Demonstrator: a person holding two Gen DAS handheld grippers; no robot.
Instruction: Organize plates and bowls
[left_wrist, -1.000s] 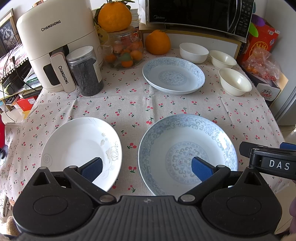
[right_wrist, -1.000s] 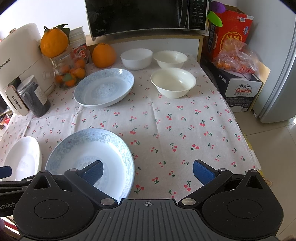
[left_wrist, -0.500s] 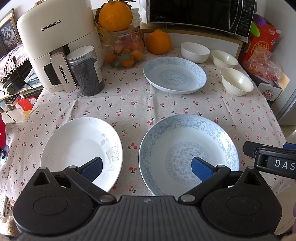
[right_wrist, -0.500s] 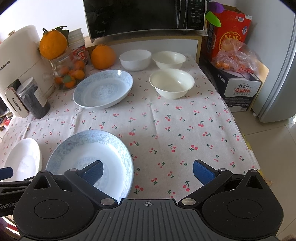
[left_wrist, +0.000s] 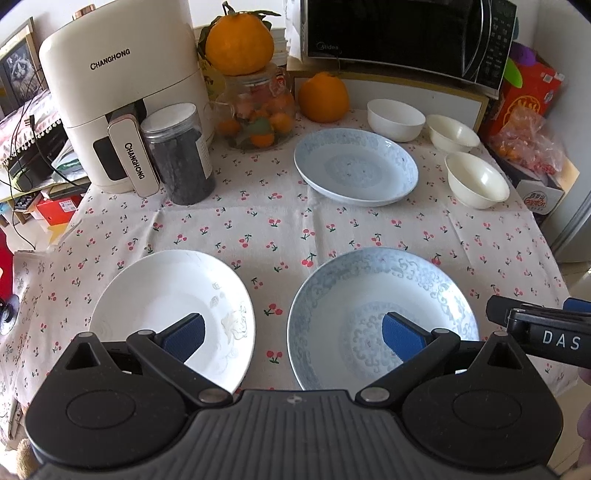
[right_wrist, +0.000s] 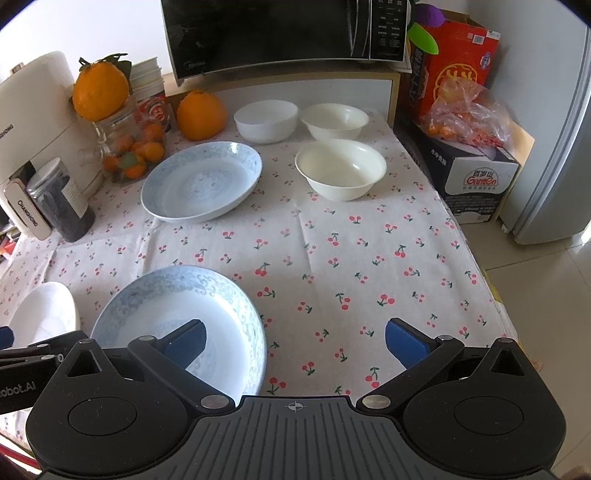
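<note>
On the cherry-print tablecloth (left_wrist: 288, 221), the left gripper (left_wrist: 293, 334) hovers with its jaws spread wide and empty, one blue pad over the white plate (left_wrist: 166, 306) at 7 o'clock, the other over the near blue-patterned plate (left_wrist: 369, 295) at 5 o'clock. Going left to right along the far side: a cream air fryer (left_wrist: 122, 96) marked "CHANGHONG" at 10 o'clock, a clear canister (left_wrist: 181, 155) of dark contents just in front of it, a glass jar (left_wrist: 258, 118) of small oranges with a big orange (left_wrist: 240, 44) on its lid, and a second orange (left_wrist: 324, 98) near 12. The far blue-patterned plate (left_wrist: 354, 166) lies at 1 o'clock, with three white bowls beside it: one (left_wrist: 395, 118), another (left_wrist: 452, 134), and the nearest (left_wrist: 476, 181). Behind stands a black microwave (left_wrist: 406, 37) reading "Midea". At 3 o'clock a carton (right_wrist: 476, 177) reads "GartEn". The right gripper (right_wrist: 295, 341) also has jaws spread, holding nothing, above bare cloth; its body, lettered "DAS", shows at the left view's right edge. Nothing stands between either gripper and the dishes.
</note>
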